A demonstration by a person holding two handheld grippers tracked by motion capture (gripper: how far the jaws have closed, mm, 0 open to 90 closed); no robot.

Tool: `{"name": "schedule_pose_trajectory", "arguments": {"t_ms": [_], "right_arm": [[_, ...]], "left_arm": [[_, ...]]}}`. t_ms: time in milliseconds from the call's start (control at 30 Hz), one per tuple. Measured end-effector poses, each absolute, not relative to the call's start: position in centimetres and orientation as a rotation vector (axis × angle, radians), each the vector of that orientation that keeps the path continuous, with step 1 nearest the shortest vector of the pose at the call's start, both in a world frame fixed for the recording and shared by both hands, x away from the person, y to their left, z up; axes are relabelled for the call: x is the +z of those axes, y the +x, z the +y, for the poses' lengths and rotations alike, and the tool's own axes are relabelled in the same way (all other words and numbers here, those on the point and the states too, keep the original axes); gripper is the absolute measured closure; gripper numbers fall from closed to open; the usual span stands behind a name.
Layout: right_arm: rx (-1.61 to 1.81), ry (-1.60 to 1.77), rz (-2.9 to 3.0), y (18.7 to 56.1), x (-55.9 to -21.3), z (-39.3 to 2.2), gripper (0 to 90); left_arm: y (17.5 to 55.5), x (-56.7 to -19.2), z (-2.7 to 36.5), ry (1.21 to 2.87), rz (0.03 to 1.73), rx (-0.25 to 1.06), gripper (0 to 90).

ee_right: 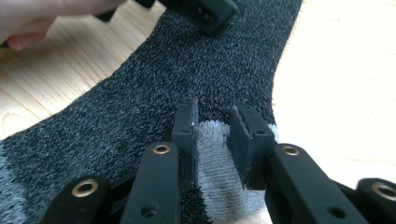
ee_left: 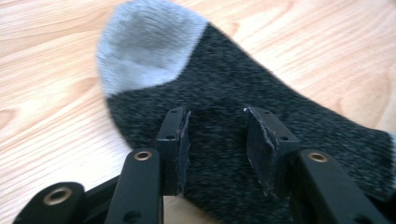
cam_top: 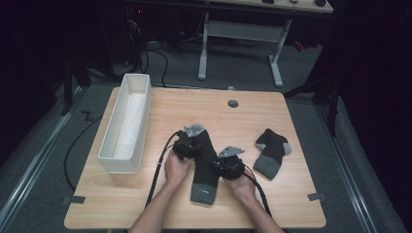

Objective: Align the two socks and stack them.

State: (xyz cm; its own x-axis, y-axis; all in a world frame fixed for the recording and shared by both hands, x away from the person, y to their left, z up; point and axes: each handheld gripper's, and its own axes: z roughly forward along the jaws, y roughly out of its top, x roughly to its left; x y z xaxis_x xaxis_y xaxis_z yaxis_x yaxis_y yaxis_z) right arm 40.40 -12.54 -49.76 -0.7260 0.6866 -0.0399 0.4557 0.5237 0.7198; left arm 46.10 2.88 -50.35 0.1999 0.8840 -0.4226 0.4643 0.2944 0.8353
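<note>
A long dark grey sock (cam_top: 205, 174) with a light toe and heel lies flat near the table's front edge, cuff toward me. My left gripper (cam_top: 187, 145) hovers over its toe end. In the left gripper view its jaws (ee_left: 217, 140) stand apart over the dark knit (ee_left: 224, 88), below the pale grey toe, and the pads are not pressing. My right gripper (cam_top: 227, 166) is at the sock's right edge. In the right gripper view it (ee_right: 212, 135) is pinched on the light heel patch, with sock fabric (ee_right: 187, 70) stretching away beyond.
A second, shorter dark sock (cam_top: 272, 151) lies to the right on the wooden table (cam_top: 160, 204). A long white bin (cam_top: 127, 124) stands along the left edge. A grey grommet (cam_top: 233, 103) sits near the far edge. Cables trail off the table's front.
</note>
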Motion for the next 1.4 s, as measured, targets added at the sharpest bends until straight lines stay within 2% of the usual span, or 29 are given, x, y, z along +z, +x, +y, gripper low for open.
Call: {"name": "schedule_pose_trajectory", "arguments": {"t_ms": [133, 233, 367, 500, 567, 633, 667, 700, 767, 1067, 1300, 1400], "right_arm": [[1.024, 0.964, 2.449, 40.5, -49.8, -12.6, 71.7], [1.045, 0.979, 2.439, 40.6, -49.9, -12.6, 71.0], [1.048, 0.988, 2.431, 40.6, -49.9, -12.5, 70.2], [1.05, 0.992, 2.419, 40.6, -50.0, -12.4, 68.4], [1.04, 0.996, 2.388, 40.8, -50.1, -12.3, 65.8], [1.04, 1.002, 2.377, 40.9, -50.1, -12.3, 64.8], [1.045, 1.011, 2.373, 41.1, -50.2, -12.3, 63.3], [1.053, 1.033, 2.373, 41.3, -50.0, -12.4, 57.1], [1.059, 1.042, 2.374, 41.2, -49.8, -12.5, 55.7], [1.115, 1.067, 2.274, 39.9, -48.0, -15.5, 52.3], [1.055, 1.091, 2.211, 39.4, -47.7, -17.7, 53.5], [1.076, 1.118, 2.183, 39.1, -47.5, -19.3, 51.2]], "left_arm": [[44.3, -49.4, 3.0, 1.344, 1.379, 0.467, 53.2], [41.3, -48.9, 2.8, 1.384, 1.331, 0.419, 48.6], [39.2, -49.6, 2.3, 1.449, 1.299, 0.422, 47.2], [39.5, -50.9, 2.1, 1.497, 1.31, 0.459, 45.2], [40.4, -51.0, 2.5, 1.458, 1.344, 0.438, 40.2], [41.1, -50.8, 2.7, 1.441, 1.377, 0.43, 39.6], [41.0, -50.6, 2.7, 1.427, 1.368, 0.433, 39.0], [40.6, -50.1, 2.9, 1.412, 1.352, 0.415, 36.8], [40.3, -49.8, 3.1, 1.395, 1.339, 0.404, 36.0], [39.0, -50.0, 7.8, 1.308, 1.401, 0.486, 33.8], [38.9, -51.4, 9.2, 1.34, 1.442, 0.537, 33.8], [38.8, -51.6, 9.5, 1.338, 1.443, 0.541, 32.7]]}}
